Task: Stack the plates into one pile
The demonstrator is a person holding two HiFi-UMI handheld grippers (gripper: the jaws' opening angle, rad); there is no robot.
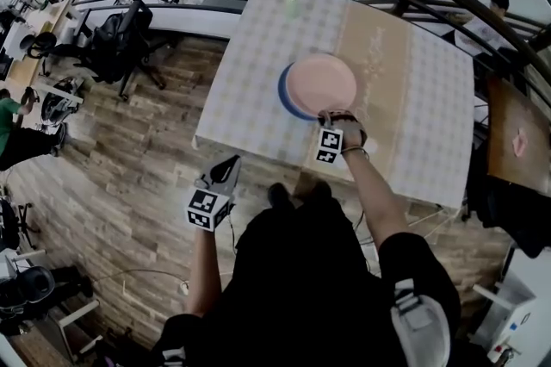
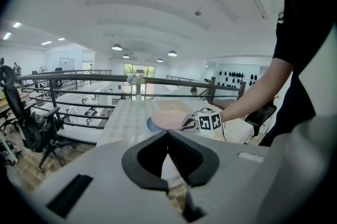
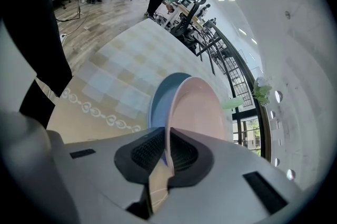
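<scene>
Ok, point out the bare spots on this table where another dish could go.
Free: the checked cloth left of the blue plate, and the whole right side past the beige runner. A narrower strip lies between the pink plate and the flower vase. Crowded: the middle, where the right gripper grips the pink plate's near rim.

Bright, even indoor light; ceiling lamps [image 2: 117, 47] glow, far windows [image 2: 136, 69] blown out. Head view greyer, flatter, shadows faint. Fisheye everywhere: railing [image 2: 73, 76] bows, corners black. My left claw [image 2: 168, 132] housing soft near lens; pink plate [image 3: 197, 112] rim blurs inside my right claw [image 3: 167, 157].
</scene>
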